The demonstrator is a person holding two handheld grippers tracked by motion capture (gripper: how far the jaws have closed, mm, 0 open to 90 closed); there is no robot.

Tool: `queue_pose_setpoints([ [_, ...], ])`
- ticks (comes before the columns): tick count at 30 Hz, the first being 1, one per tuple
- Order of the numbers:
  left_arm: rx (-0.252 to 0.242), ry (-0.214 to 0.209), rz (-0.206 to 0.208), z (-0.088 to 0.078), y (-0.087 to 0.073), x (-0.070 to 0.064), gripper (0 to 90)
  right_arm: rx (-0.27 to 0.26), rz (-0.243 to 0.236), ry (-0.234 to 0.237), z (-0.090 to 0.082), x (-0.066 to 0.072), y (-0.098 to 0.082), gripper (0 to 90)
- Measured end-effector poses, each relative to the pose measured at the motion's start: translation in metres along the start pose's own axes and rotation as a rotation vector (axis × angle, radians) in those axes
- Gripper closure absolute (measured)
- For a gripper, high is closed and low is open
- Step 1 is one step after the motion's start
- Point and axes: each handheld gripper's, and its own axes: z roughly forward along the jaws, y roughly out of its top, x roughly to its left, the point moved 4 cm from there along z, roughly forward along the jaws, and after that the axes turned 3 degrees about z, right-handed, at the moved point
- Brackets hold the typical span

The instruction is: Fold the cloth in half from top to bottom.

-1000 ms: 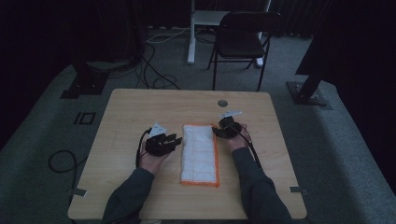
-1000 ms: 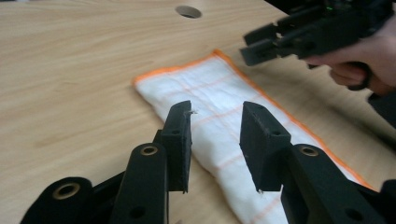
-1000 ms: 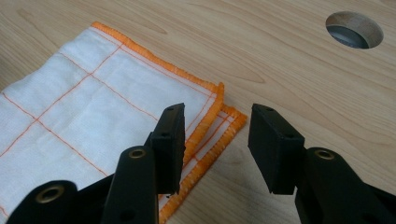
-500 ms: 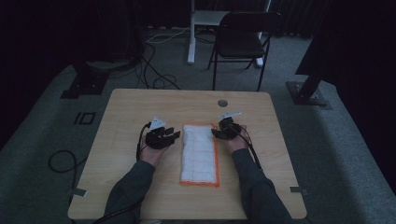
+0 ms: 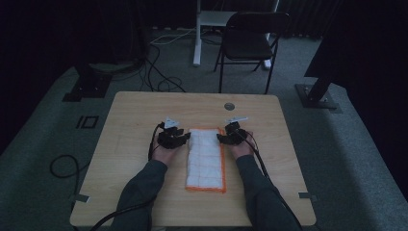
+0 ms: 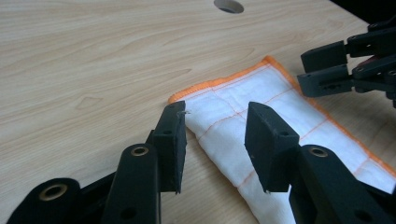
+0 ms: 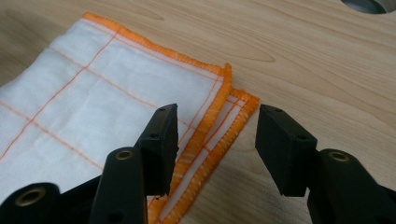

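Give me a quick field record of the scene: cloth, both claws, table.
cloth: white towel with orange trim and grid, folded into a long strip, flat on the table
left claw: open, jaws have just been opening, straddling the towel's far left corner
right claw: open, jaws have just been opening, over the layered orange edge at the far right corner
table: light wood, round hole near far edge

surface: light wooden table [image 5: 134, 115] | on it: folded white cloth, orange-edged [image 5: 207, 159], lying flat
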Motion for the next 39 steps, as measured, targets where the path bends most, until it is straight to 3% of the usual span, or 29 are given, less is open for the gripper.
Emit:
queue_pose_setpoints([
  [12, 0.037, 0.015, -0.032, 0.023, -0.005, 0.002, 56.2, 0.008, 0.065, -0.037, 0.012, -0.006, 0.003, 42.8],
  [21, 0.067, 0.041, -0.067, 0.031, -0.010, 0.012, 54.7, 0.004, 0.089, -0.025, 0.019, -0.003, 0.006, 43.8],
  [31, 0.090, 0.038, -0.080, 0.042, -0.009, 0.012, 54.5, 0.007, 0.058, -0.025, 0.020, 0.000, 0.006, 51.0],
  [39, 0.095, 0.025, -0.091, 0.045, -0.010, 0.014, 54.9, 0.003, 0.022, -0.010, 0.020, 0.004, 0.005, 65.9],
])
